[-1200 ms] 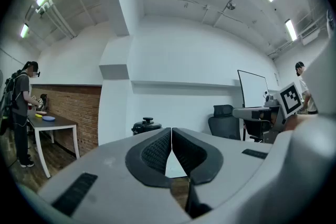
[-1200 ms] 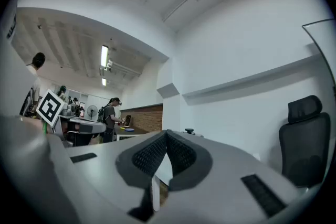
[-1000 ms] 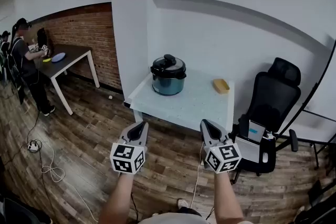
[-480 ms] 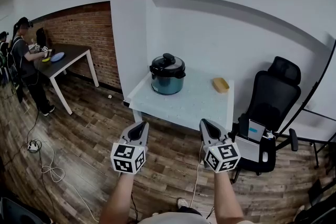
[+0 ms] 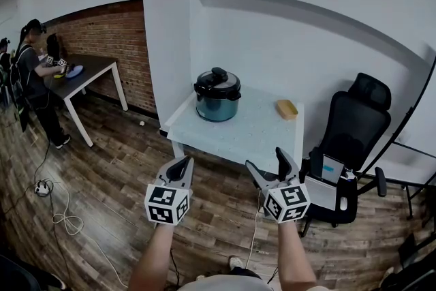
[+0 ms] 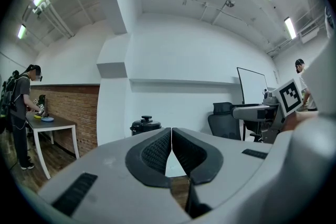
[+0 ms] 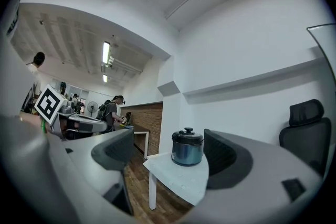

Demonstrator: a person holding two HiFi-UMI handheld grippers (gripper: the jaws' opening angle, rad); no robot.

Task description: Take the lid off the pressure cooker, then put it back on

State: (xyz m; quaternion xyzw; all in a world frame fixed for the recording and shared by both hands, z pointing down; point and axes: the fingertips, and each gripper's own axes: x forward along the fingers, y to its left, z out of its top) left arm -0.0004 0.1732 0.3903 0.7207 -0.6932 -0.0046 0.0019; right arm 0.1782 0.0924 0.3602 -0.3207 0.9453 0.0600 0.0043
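Head view: my left gripper (image 5: 178,171) hangs low, jaws pinched together on nothing, with my right gripper (image 5: 267,161) beside it, spread wide and empty. Well beyond them, the pressure cooker (image 5: 218,105) stands on the white table (image 5: 252,136) with its lid (image 5: 219,83) on. I judge this to be the approach, so next I must close in on the lid's knob (image 5: 219,71).

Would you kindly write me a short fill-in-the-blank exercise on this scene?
The black lid sits ____ the blue-grey metal pressure cooker.
The fingers of the left gripper are ____.
The fingers of the right gripper are ____.
In the head view, the yellow rectangular block lies to the cooker's ____.
Missing words: on; shut; open; right.
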